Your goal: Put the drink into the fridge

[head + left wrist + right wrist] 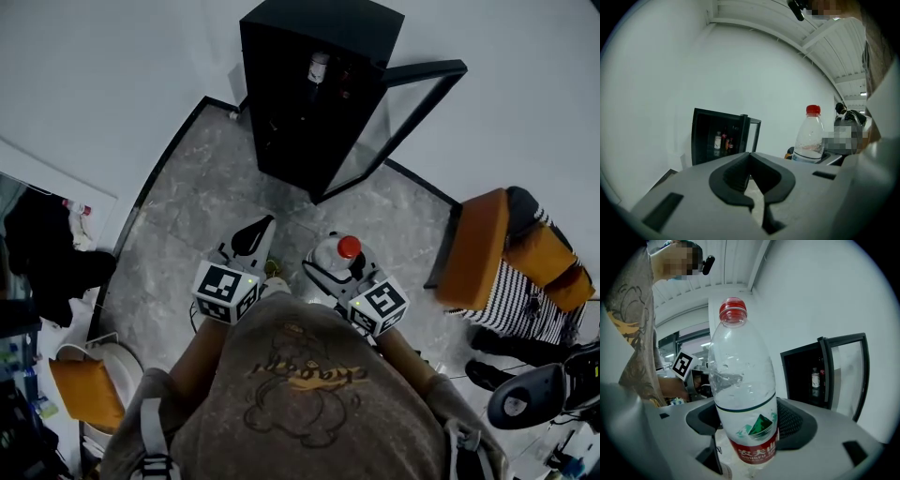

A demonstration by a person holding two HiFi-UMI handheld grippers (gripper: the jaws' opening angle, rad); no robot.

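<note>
Step in hand: the carry. The bottle (743, 399) is up off the floor in the right gripper (330, 270), well short of the fridge (309, 103).
Right gripper: jaws clamped on the bottle's lower body, at the label, with the bottle standing upright between them.
Left gripper (752, 180): jaws drawn together with nothing in them, and it hangs idle beside the right one.
Door (403, 117): already swung wide open, so no opening is needed.
Next move: probably forward and down to a shelf, keeping clear of the door edge and the bottles inside (319, 67).
Bottle: clear thin plastic, rounded shoulders, red screw cap (349, 247), a red and white label. It likely dents if squeezed hard.
Fridge: small black box with a glass-panelled door and a dark interior.
Floor (197, 197): grey marbled stone that looks smooth.
</note>
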